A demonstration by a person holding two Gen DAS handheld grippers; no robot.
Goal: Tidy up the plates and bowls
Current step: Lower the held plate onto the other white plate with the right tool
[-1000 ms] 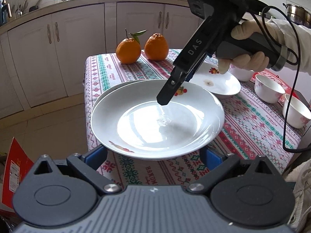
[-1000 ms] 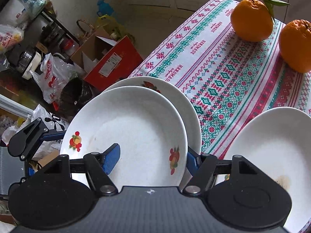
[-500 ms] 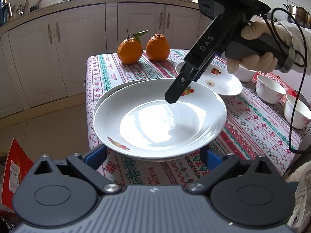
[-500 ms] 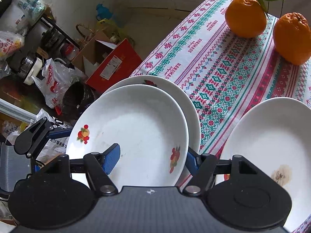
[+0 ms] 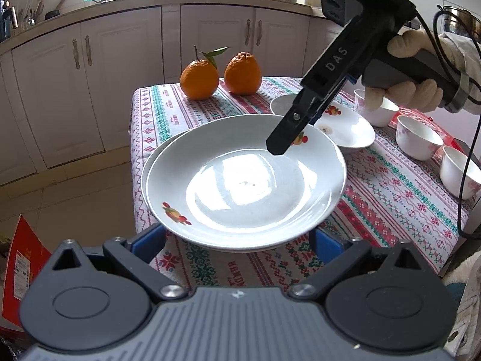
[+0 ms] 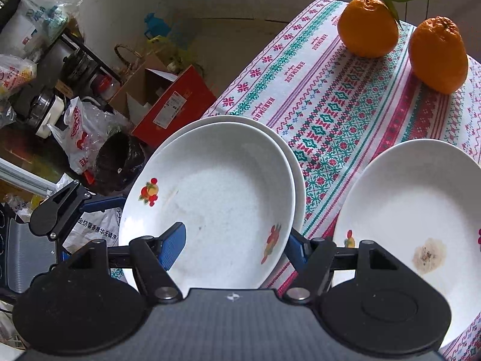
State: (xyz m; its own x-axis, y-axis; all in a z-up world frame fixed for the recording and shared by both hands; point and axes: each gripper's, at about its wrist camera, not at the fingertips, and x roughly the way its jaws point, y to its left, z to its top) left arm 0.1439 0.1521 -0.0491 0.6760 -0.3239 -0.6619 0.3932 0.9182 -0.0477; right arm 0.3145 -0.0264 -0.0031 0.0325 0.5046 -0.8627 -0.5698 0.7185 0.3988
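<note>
two stacked plates at worktop near corner; top plate over bottom plate. right claw pinches top plate's far rim. left claw wide, straddling near rim, grip unclear. third plate beside, apart.

Right gripper: black w/ white "DAS" letters, grey handle, black cable, silver screw. Hand wears a cream glove, white sleeve. Left gripper: black round parts, blue pads, silver screws.

"DAS" on right tool arm; "HANDMADE" woven along tablecloth border.
</note>
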